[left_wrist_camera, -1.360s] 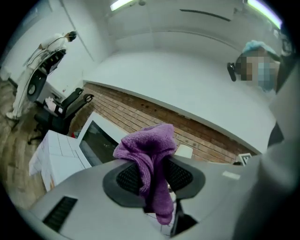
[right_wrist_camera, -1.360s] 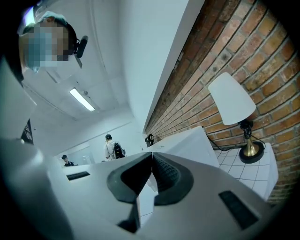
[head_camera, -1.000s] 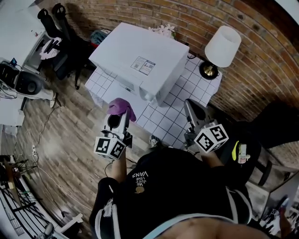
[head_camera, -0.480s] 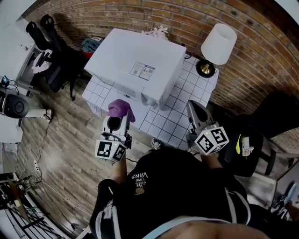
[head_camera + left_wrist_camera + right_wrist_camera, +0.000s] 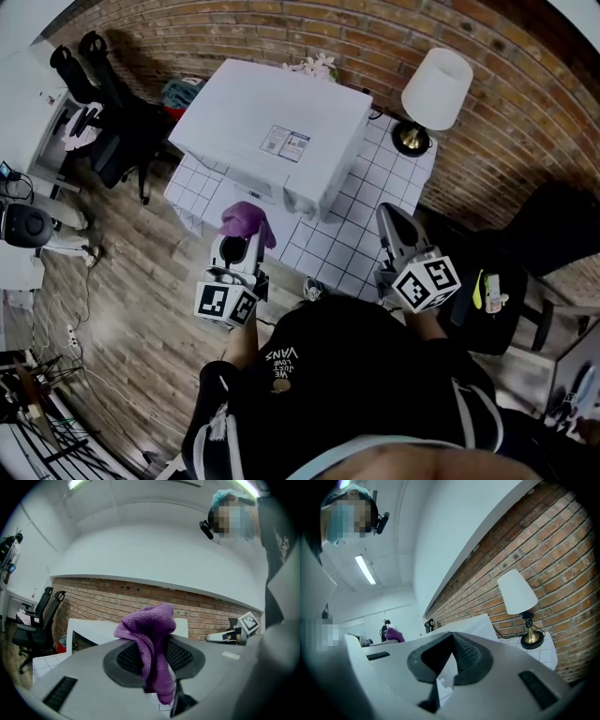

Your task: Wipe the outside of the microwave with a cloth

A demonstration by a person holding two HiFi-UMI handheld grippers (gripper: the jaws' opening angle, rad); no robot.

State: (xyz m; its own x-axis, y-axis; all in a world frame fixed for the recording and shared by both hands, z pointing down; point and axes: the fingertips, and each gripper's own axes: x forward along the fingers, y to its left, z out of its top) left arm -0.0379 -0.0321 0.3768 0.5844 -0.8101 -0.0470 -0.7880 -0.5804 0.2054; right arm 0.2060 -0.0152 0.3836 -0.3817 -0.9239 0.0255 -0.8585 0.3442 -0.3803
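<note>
The white microwave (image 5: 281, 122) stands on a white tiled table (image 5: 328, 239); its front faces me. My left gripper (image 5: 241, 234) hangs in front of the table's near left corner, shut on a purple cloth (image 5: 247, 219). In the left gripper view the cloth (image 5: 151, 637) bulges out over the jaws, with the microwave (image 5: 84, 637) behind it. My right gripper (image 5: 385, 214) is over the table's near right edge, shut with nothing in it. The right gripper view shows the microwave (image 5: 476, 624) just beyond the closed jaws.
A table lamp with a white shade (image 5: 439, 86) stands on the table's far right corner, against the brick wall. Black office chairs (image 5: 103, 70) are at the left on the wooden floor. A dark chair (image 5: 553, 239) is at the right.
The view has shifted a little. Both grippers stay in about the same places, the left one still shut on the cloth.
</note>
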